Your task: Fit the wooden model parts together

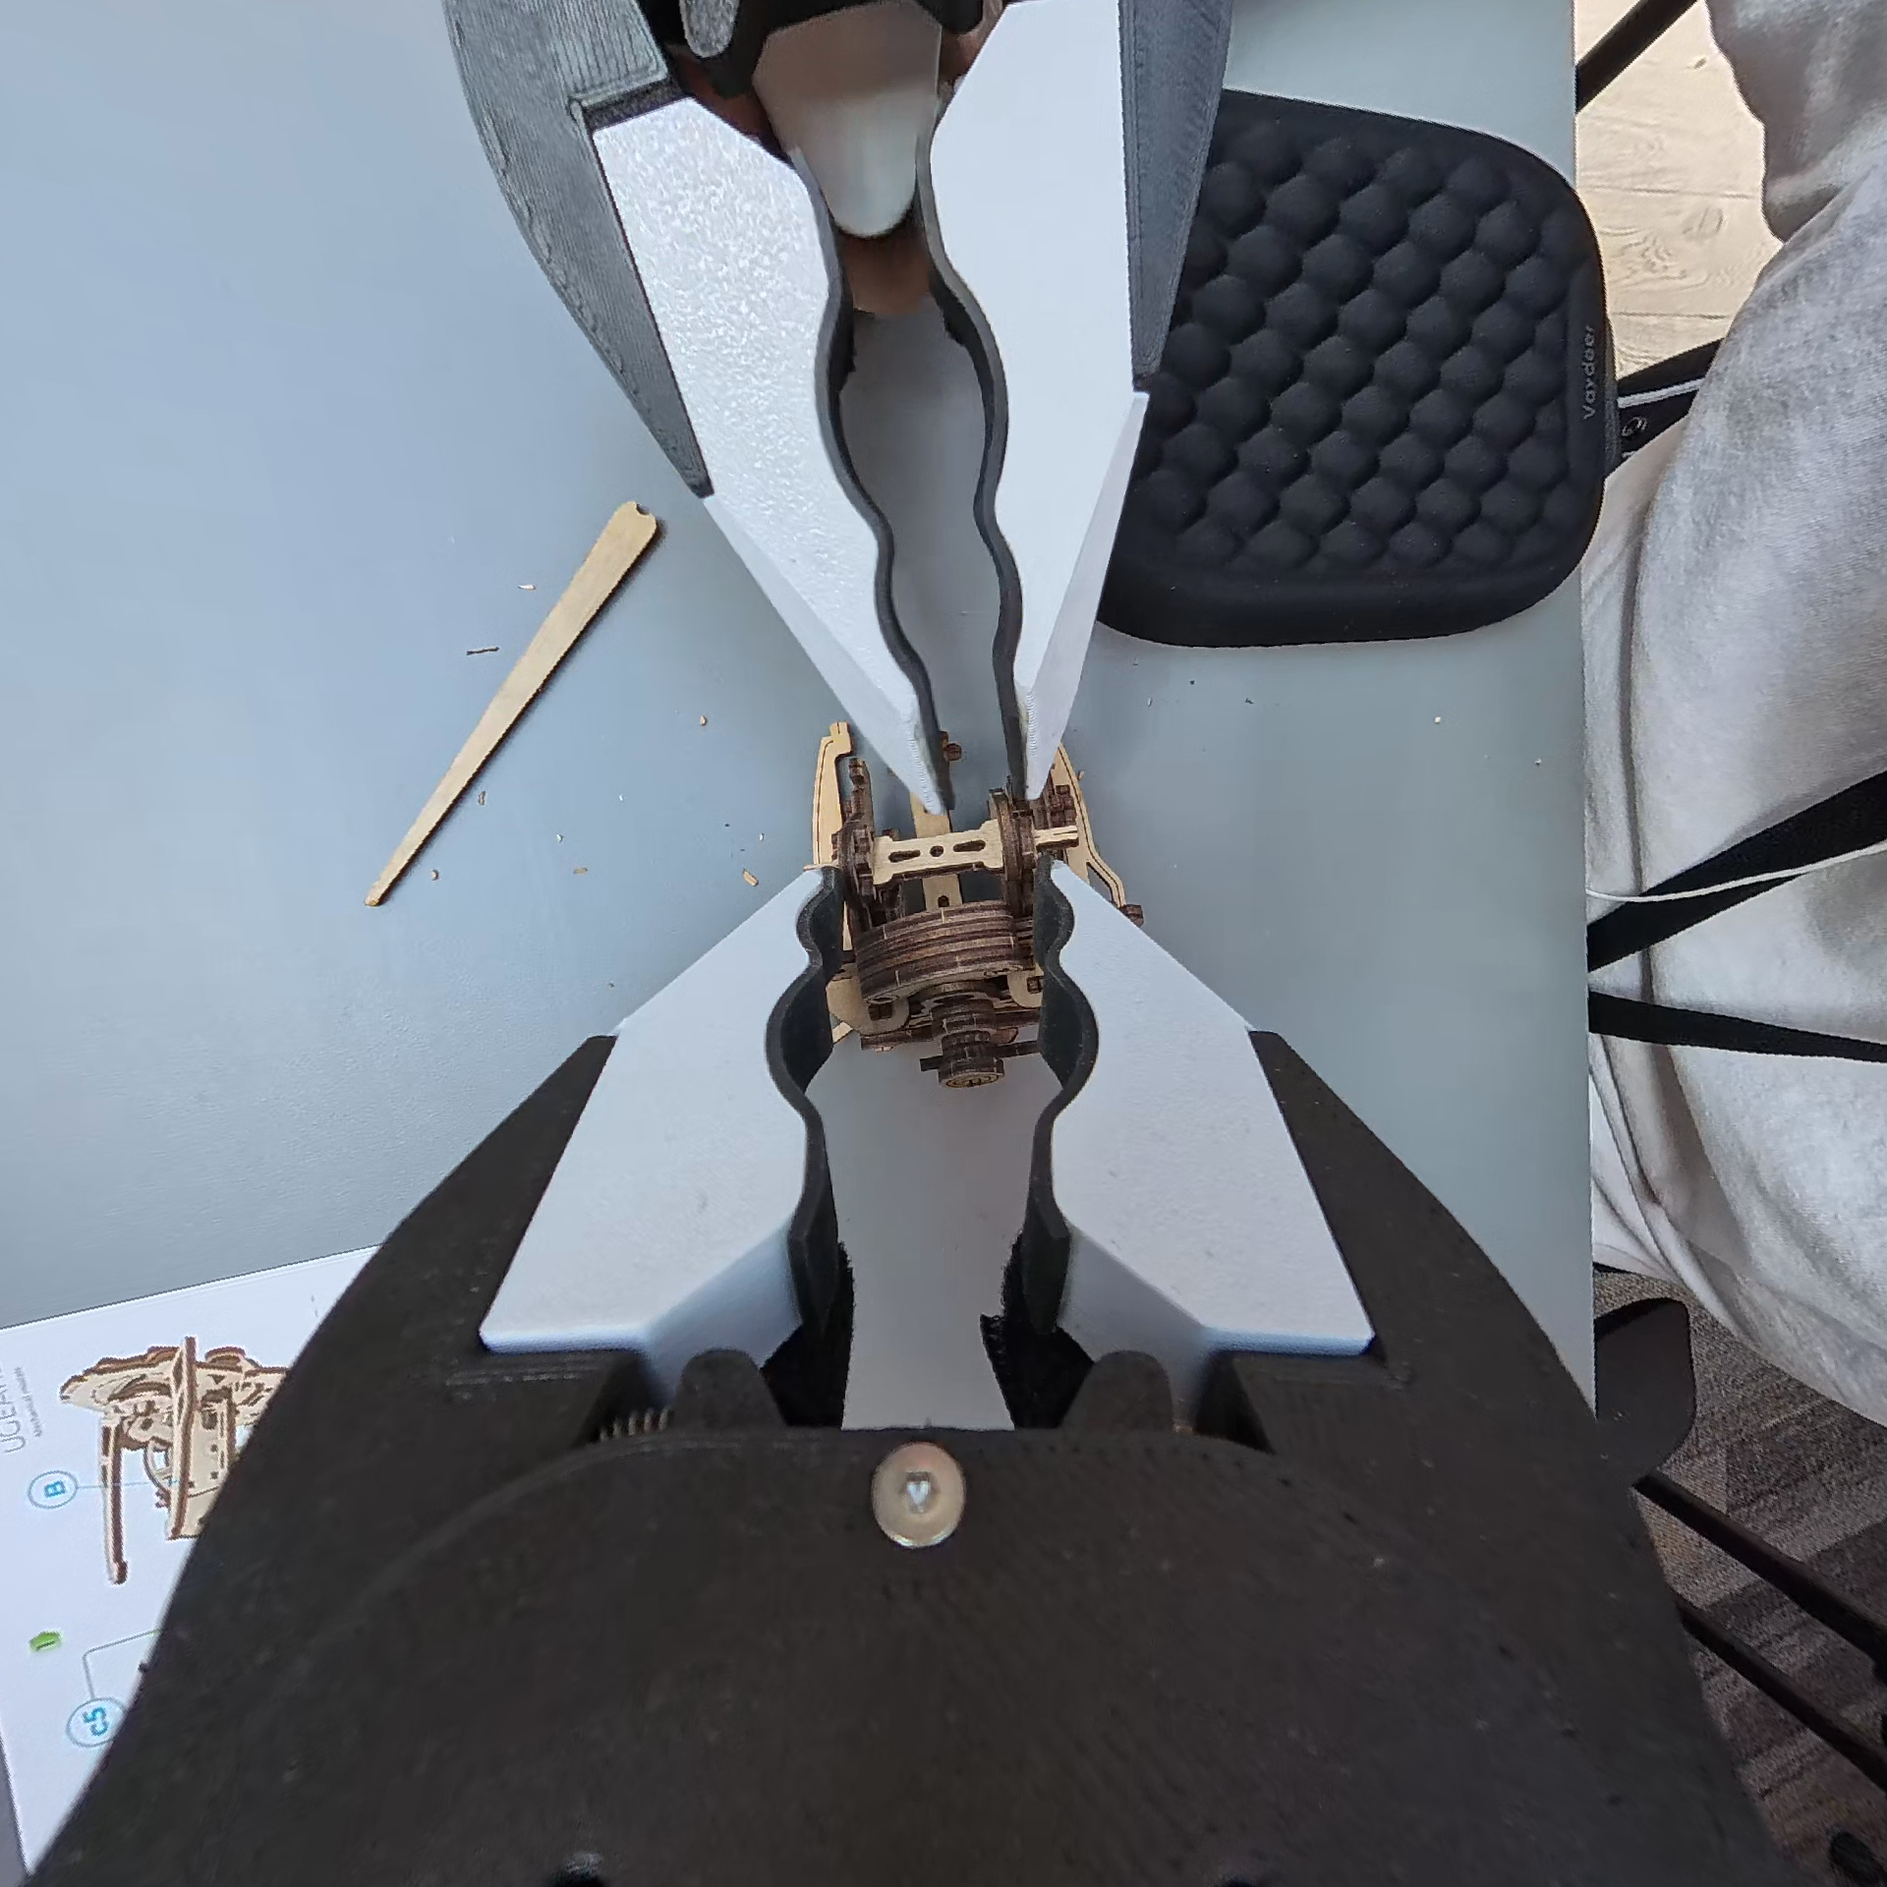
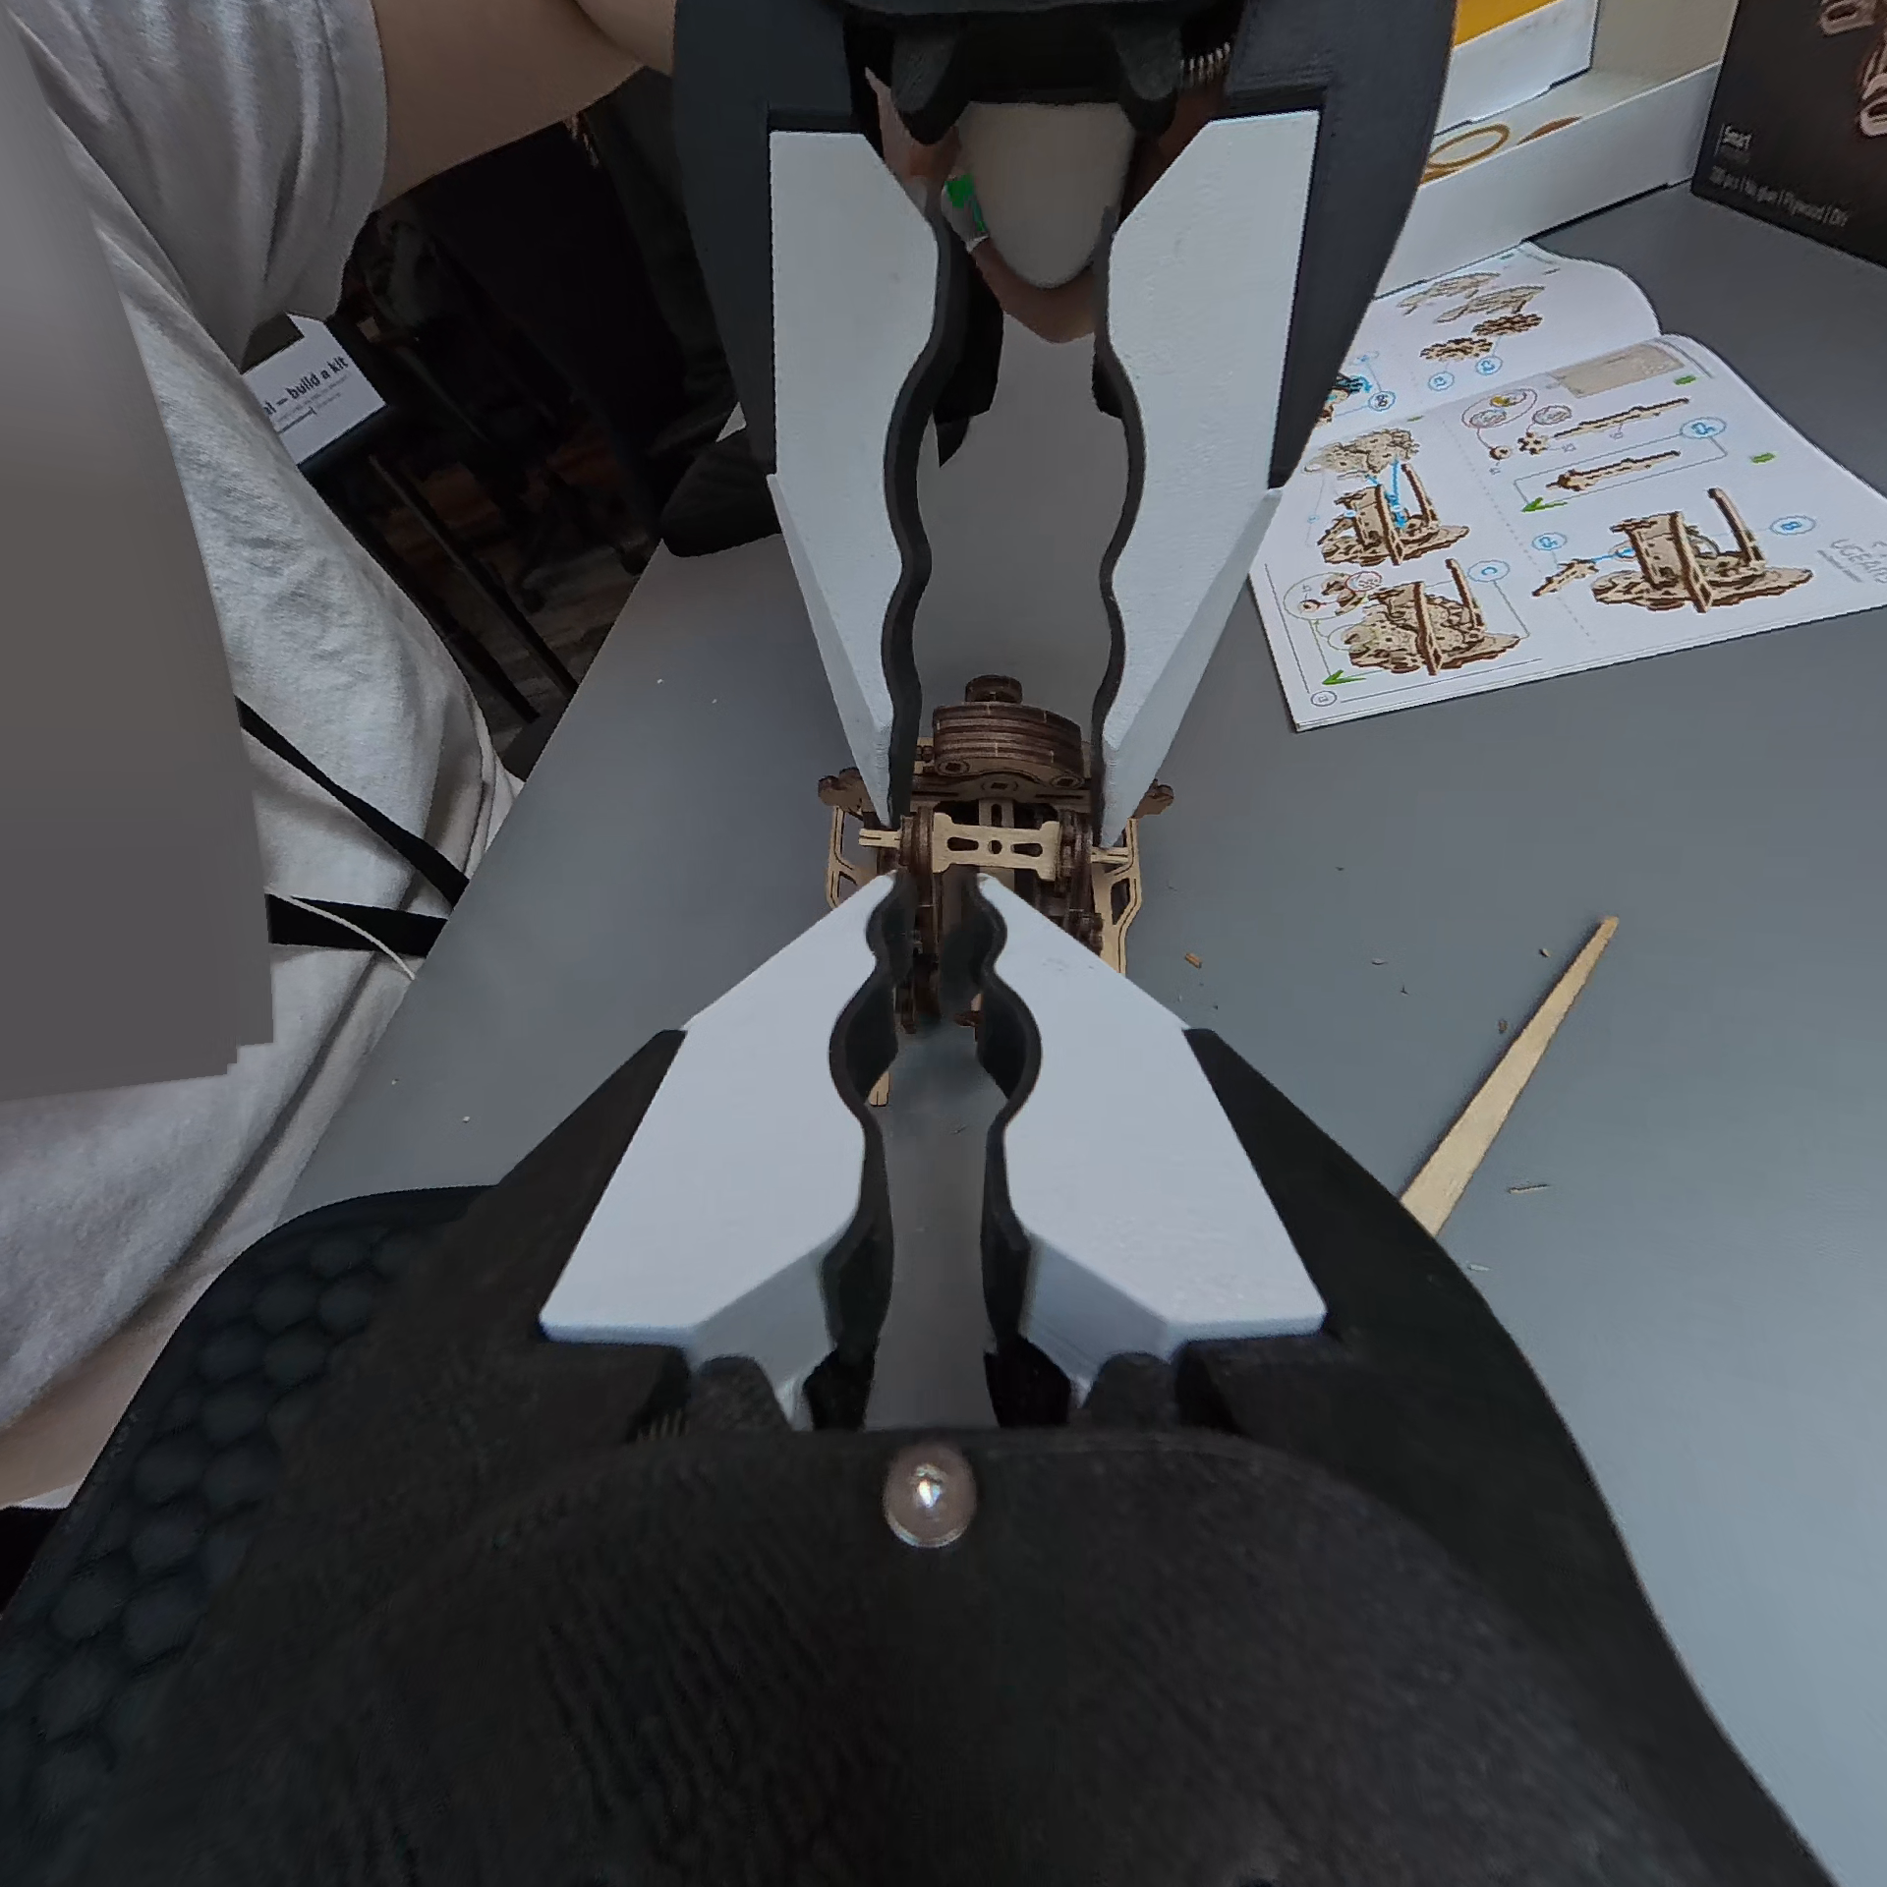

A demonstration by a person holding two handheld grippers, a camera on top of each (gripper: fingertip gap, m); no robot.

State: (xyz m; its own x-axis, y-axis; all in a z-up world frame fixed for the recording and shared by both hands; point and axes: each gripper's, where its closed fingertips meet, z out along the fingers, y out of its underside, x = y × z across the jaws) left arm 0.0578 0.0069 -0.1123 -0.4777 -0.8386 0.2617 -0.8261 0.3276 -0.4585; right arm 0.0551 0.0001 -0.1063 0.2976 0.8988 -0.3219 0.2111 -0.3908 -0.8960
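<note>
In the left wrist view the left gripper is reaching forward along the grey table, its jaws partly open and closing around the wooden model; the black pads are sitting at the model's two side plates, gripping it as far as I can judge, though contact on the right-hand pad is hard to confirm. The model is standing directly ahead of these jaws, and its pale crossbar is lying crosswise to them, from one side plate to the other. Just beyond, the right gripper is coming in from the opposite side, jaws narrowed, tips resting at the model's top edge; whether they are pinching a small part I cannot tell. Both grippers are equally close, meeting nose to nose over the model, so any pressing should run along the crossbar's axis. Loose on the table, a tapered wooden stick is lying well off to the side, the black cushion is sitting beyond near the table edge, and the instruction booklet is lying open farther off, leaving room on both sides.
</note>
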